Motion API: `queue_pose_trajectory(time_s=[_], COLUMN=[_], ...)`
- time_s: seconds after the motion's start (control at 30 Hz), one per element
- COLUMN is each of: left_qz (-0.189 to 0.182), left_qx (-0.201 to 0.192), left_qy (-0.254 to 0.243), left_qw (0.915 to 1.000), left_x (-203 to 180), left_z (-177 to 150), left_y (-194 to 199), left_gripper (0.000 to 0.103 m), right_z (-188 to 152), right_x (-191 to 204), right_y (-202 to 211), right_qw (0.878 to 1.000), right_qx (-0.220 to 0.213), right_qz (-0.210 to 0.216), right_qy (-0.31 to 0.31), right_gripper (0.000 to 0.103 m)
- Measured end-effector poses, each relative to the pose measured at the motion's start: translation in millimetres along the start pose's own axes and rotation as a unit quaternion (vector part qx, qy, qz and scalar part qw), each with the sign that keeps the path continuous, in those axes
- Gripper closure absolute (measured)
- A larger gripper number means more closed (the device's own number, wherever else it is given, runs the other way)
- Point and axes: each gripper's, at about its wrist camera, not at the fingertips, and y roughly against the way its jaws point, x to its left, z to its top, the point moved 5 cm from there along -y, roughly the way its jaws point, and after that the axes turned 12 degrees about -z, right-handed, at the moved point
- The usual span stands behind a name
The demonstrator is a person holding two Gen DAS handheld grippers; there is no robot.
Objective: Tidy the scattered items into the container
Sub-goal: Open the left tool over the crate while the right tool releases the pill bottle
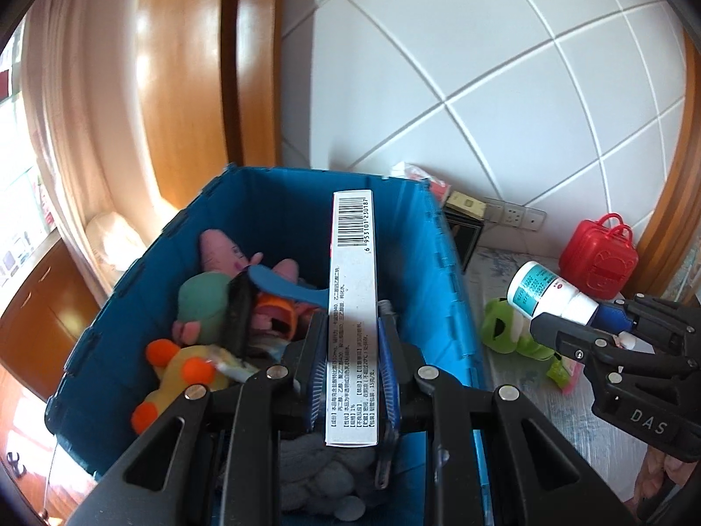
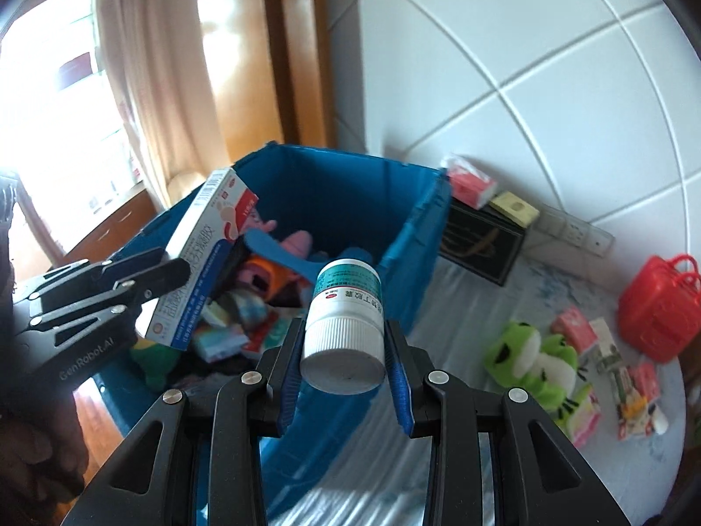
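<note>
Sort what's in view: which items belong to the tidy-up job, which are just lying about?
Job:
- blue plastic crate
- white cardboard medicine box, held in left gripper
- white pill bottle with teal label, held in right gripper
- green plush frog, loose on the cloth
- small pink packets

Lying about:
- red plastic carry case
- black box
- wall sockets

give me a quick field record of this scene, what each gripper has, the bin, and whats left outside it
left gripper: shut on a flat medicine box, held over the open bin
right gripper: shut on a white pill bottle, cap end toward the camera, near the bin's right wall
bin: blue crate, open, already holding plush toys and small packets
left outside: green frog plush, red toy case, small pink packets, black box behind the bin
surface: pale patterned cloth
</note>
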Motion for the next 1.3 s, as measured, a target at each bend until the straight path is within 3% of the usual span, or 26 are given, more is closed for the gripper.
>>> queue_pose_trajectory(time_s=[0.37, 0.63, 1.3], left_qz=[0.059, 0.075, 0.07], left_qx=[0.01, 0.025, 0.027], left_qy=[0.04, 0.053, 0.041], left_qw=[0.9974, 0.9955, 0.9963], left_x=[79.2, 105.0, 108.0], left_z=[-16.2, -29.7, -14.5], left_y=[19.4, 16.9, 1.8], left_gripper=[0.081, 0.081, 0.08], right_z=[21.6, 28.2, 38.8], right_x=[79.9, 107.6, 100.7], right_y=[-27.2, -44.1, -54.3], right_qw=[0.997, 0.994, 0.995], right_qx=[0.015, 0.027, 0.029], right_qz=[0.062, 0.08, 0.072], right_qy=[0.05, 0.066, 0.056], right_gripper=[0.069, 0.069, 0.069])
